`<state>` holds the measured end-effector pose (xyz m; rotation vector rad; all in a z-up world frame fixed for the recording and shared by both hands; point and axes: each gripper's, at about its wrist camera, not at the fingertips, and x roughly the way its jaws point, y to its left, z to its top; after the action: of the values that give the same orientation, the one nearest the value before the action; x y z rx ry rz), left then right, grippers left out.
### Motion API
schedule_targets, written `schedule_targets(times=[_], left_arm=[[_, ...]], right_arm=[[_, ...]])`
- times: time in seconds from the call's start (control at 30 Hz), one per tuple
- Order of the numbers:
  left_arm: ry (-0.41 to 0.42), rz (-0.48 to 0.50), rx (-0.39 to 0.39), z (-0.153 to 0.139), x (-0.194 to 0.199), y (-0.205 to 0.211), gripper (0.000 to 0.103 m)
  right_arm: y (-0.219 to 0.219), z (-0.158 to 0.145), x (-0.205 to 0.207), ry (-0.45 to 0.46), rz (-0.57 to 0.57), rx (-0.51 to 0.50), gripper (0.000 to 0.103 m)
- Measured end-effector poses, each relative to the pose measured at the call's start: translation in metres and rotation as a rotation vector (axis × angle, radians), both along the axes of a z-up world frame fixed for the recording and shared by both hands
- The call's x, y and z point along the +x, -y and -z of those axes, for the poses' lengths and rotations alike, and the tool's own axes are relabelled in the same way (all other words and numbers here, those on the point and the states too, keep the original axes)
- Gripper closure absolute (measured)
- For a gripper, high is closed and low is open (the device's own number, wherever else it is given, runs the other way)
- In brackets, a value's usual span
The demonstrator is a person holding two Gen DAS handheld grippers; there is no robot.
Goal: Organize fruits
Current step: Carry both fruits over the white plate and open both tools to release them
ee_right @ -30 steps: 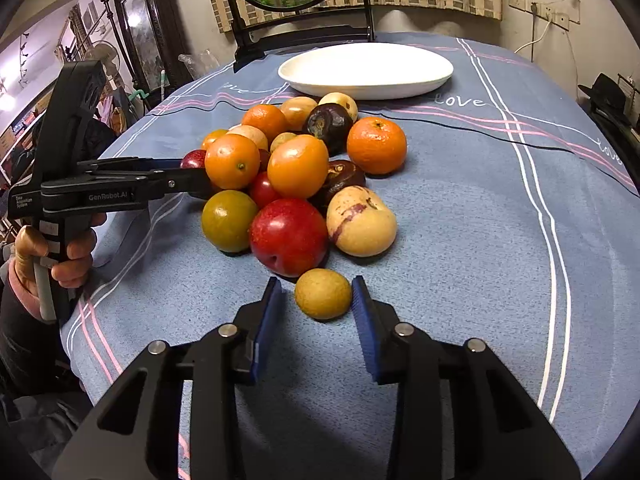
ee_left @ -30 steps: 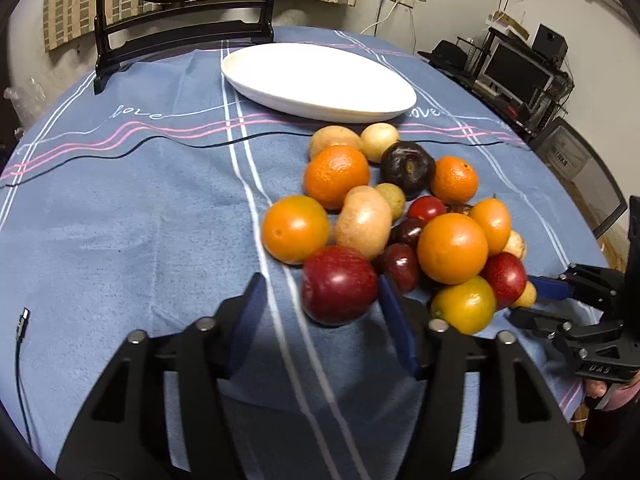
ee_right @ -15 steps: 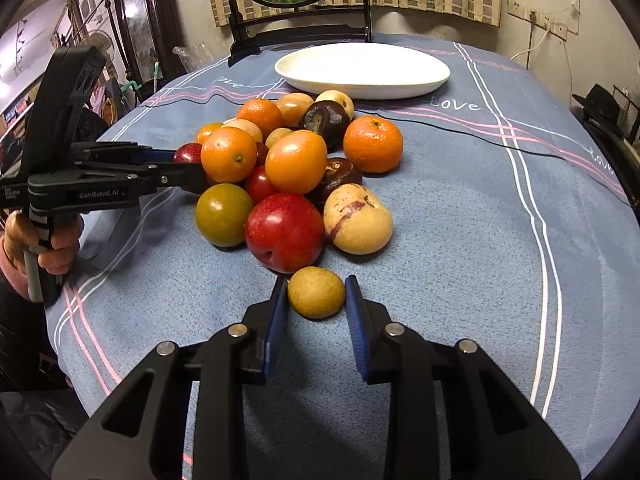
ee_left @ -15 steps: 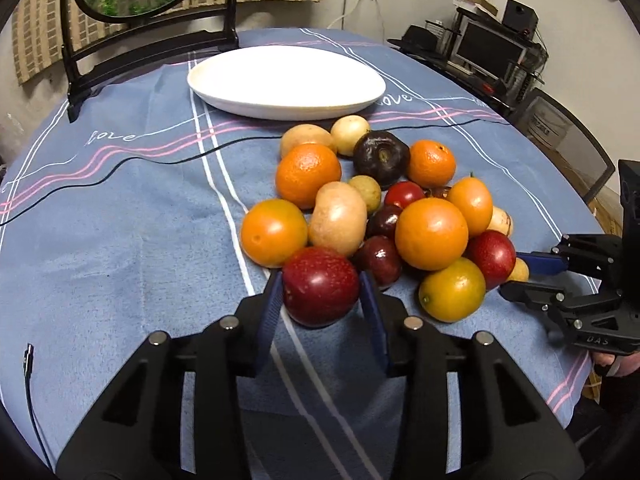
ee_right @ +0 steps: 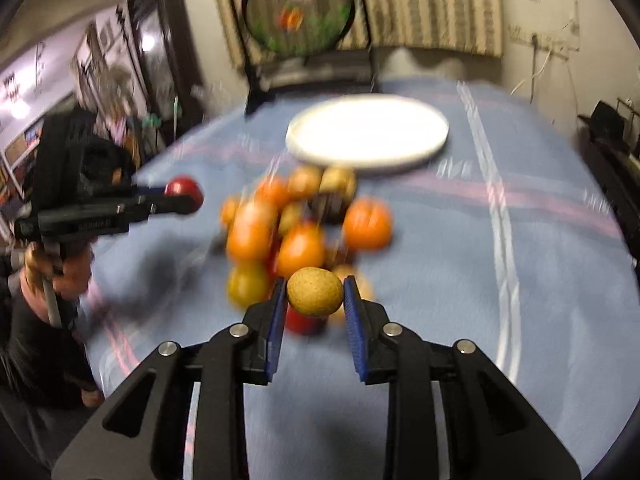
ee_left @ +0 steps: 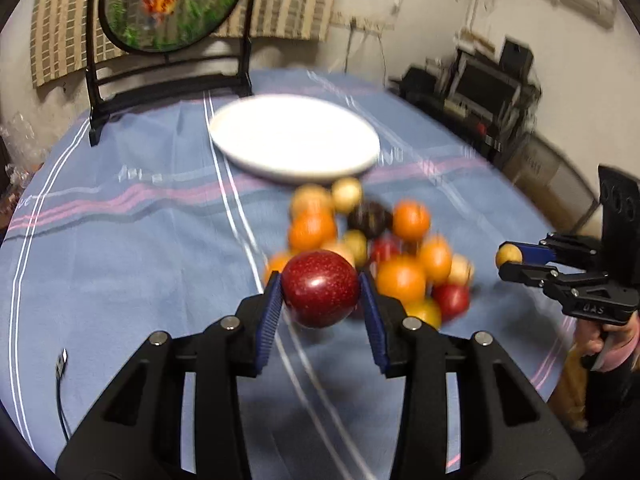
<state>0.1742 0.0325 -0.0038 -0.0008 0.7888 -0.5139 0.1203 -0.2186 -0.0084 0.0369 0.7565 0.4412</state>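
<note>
I have the left gripper (ee_left: 320, 300) clamped on a large round dark-red fruit with pale speckles (ee_left: 320, 289), its blue pads pressed against both sides, and the fruit hangs clear of the blue striped tablecloth (ee_left: 140, 248). The right gripper (ee_right: 315, 300) is pinched narrow around a small round tan-yellow fruit (ee_right: 315, 291), also off the cloth.

The oval white plate (ee_left: 294, 142) sits empty near the table's far edge, in front of a black-framed round fish screen (ee_left: 170, 4), and I judge it to be where both fruits should go. To do this carry well, I would keep both grips firm and level, since round, smooth fruit can roll out of flat pads. I would pass over the heap of loose fruit (ee_left: 372, 248) without clipping it and bring the two grippers in from opposite sides of the plate so they do not collide. I would lower each fruit until it touches the plate's bare centre before letting go, so it does not roll to the rim.

By count: two grippers, each holding one fruit, and one plate. The heap lies mid-table between me and the plate. It is too blurred for an exact tally, but I make out roughly six orange fruits, about three red ones, one dark purple one and several pale yellowish ones.
</note>
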Motion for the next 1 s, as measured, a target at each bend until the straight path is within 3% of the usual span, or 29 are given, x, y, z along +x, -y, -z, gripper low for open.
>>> schedule_targets(times=[0.07, 0.17, 0.4, 0.53, 0.7, 0.73, 0.77, 0.83, 0.9, 0.93, 1.0], left_arm=[[-0.001, -0.022, -0.033, -0.012, 0.03, 0.002, 0.063], [-0.055, -0.036, -0.066, -0.016, 0.079, 0.011, 0.063], [-0.137, -0.106, 0.014, 0.005, 0.196, 0.053, 0.063], [-0.175, -0.126, 0.075, 0.025, 0.23, 0.067, 0.063], [-0.192, -0.152, 0.133, 0.042, 0.242, 0.072, 0.062], [-0.184, -0.157, 0.134, 0.042, 0.241, 0.071, 0.048], [-0.153, -0.17, 0.131, 0.036, 0.235, 0.068, 0.028], [-0.087, -0.203, 0.122, 0.023, 0.22, 0.063, 0.014], [-0.016, -0.229, 0.08, 0.004, 0.201, 0.055, 0.007], [-0.002, -0.245, 0.059, -0.003, 0.192, 0.05, 0.003], [-0.015, -0.261, 0.028, -0.011, 0.177, 0.04, 0.002]], right_arm=[[0.008, -0.015, 0.03, 0.031, 0.03, 0.034, 0.074], [0.011, -0.019, 0.092, -0.007, 0.062, 0.07, 0.074], [0.003, 0.018, 0.221, -0.133, 0.127, 0.042, 0.074], [-0.012, 0.036, 0.248, -0.167, 0.114, -0.017, 0.074], [-0.022, 0.046, 0.258, -0.172, 0.096, -0.062, 0.074], [-0.022, 0.047, 0.256, -0.176, 0.099, -0.072, 0.074], [-0.021, 0.047, 0.255, -0.179, 0.103, -0.076, 0.073], [-0.017, 0.041, 0.246, -0.163, 0.103, -0.049, 0.072], [-0.013, 0.033, 0.235, -0.134, 0.119, -0.038, 0.06], [-0.012, 0.03, 0.23, -0.123, 0.131, -0.05, 0.046], [-0.01, 0.023, 0.214, -0.089, 0.126, -0.077, 0.043]])
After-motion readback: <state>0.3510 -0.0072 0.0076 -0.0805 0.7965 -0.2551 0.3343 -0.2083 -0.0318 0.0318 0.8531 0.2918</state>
